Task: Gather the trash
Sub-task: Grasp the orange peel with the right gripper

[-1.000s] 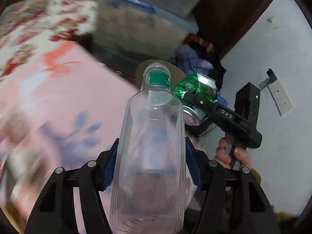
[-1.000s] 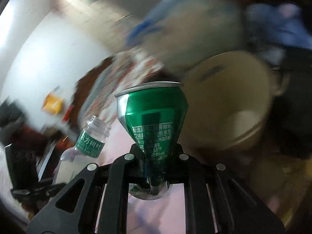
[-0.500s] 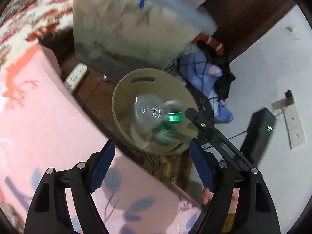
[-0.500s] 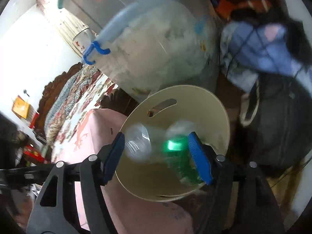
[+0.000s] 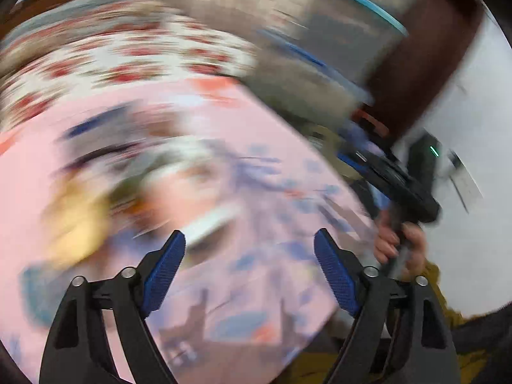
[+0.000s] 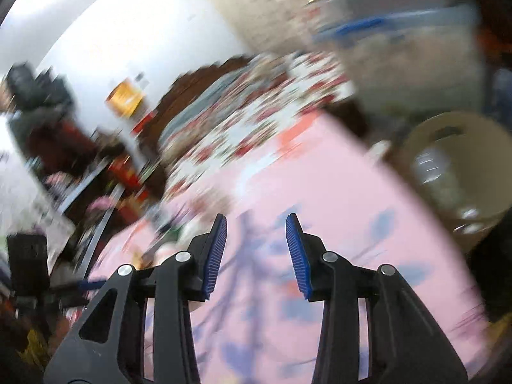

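Clear bottle (image 6: pixel 438 172) already dropped in the beige bin (image 6: pixel 499 147) at three o'clock. Left gripper (image 5: pixel 248 256) spread wide, just opening, nothing between the jaws; right gripper (image 6: pixel 256 249) narrowing, empty. More blurred litter (image 5: pixel 73 224) on the pink bedsheet (image 5: pixel 256 288), probably next.

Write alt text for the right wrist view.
Blurred by motion, the empty right gripper hangs open over a pink floral bedcover, its jaws having just been closing. At right, a beige bin holds a clear plastic bottle.
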The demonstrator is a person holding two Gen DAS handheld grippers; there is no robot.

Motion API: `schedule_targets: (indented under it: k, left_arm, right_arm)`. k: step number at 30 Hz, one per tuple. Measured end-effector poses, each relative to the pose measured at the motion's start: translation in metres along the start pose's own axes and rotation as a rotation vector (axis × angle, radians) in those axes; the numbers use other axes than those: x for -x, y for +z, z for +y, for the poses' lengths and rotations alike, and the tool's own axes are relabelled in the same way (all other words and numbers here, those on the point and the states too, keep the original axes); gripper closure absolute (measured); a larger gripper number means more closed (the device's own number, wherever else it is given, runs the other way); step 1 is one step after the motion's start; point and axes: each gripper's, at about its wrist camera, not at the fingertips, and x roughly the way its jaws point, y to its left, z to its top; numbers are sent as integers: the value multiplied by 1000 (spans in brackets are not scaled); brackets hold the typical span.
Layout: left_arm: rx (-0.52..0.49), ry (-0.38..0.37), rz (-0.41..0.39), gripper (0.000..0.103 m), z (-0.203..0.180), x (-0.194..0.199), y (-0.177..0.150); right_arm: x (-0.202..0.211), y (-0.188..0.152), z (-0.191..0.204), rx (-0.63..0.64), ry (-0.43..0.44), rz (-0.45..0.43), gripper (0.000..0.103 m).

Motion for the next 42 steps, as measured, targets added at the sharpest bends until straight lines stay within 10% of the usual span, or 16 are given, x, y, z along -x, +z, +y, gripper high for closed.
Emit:
schedule_targets:
  k: [4,14,21,23,25,36,42]
  left_arm:
    - [191,216,-67,19,80,44,-28]
    - [364,260,-105,15,151,68,-75]
    - [351,207,-113,15,173,71,-84]
    - [338,193,-109,15,175,66,-80]
    - [332,190,-85,14,177,59,-77]
    - [290,211,-58,9,156,44,-81]
    - [229,261,41,9,129,14,-79]
  right_arm:
    - [-47,-36,63,7,145,140,61]
    - [-151,-92,180,57,216,400,55]
    - [-204,-99,178,-105,136,426,52]
    - [-214,-103,177,-129,146,435,84]
    - [-211,-105,178,-138,168,415,89]
    - [-116,-118,186,74,47,139,91]
    - [-118,-131,179,99,57,242,91]
